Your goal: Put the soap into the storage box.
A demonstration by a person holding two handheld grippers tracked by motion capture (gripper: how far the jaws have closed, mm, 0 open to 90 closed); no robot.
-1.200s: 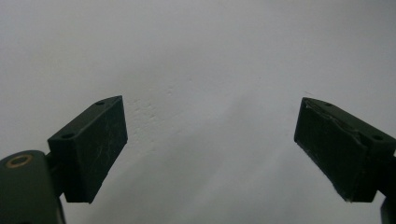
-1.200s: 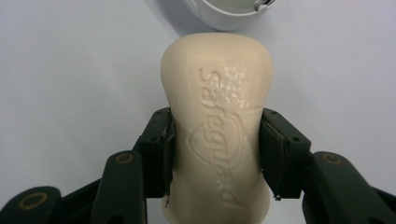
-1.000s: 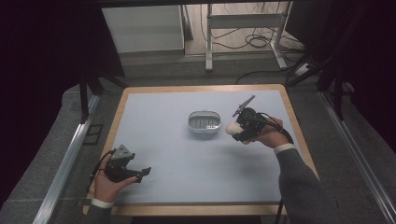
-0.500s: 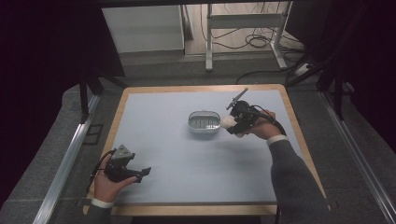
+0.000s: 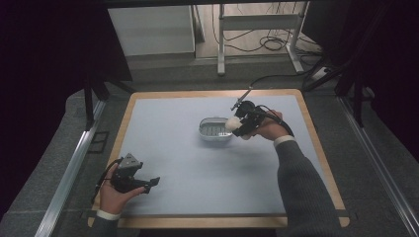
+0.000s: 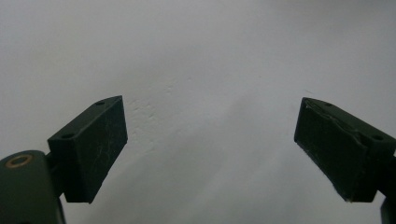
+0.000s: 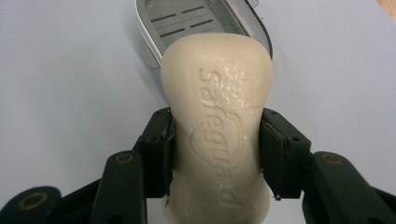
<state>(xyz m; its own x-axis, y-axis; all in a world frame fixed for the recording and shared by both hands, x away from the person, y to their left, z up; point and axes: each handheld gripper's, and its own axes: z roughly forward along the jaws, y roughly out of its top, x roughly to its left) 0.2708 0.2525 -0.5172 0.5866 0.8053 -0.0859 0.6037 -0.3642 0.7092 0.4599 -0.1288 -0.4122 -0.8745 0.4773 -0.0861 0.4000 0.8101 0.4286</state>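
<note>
The table [image 5: 168,148] carries a soap dish [image 5: 215,129] a little toward 1 o'clock from its centre. The left gripper [image 5: 148,185], at 7 o'clock, stands wide open and empty. The right gripper [image 5: 239,126] is clamped on a soap bar [image 7: 219,135] at the dish's 3 o'clock rim — its front end hangs over the dish. The jaws pinch only the narrow waist, so I think the smooth bar could slip or land on the rim — not inside
</note>
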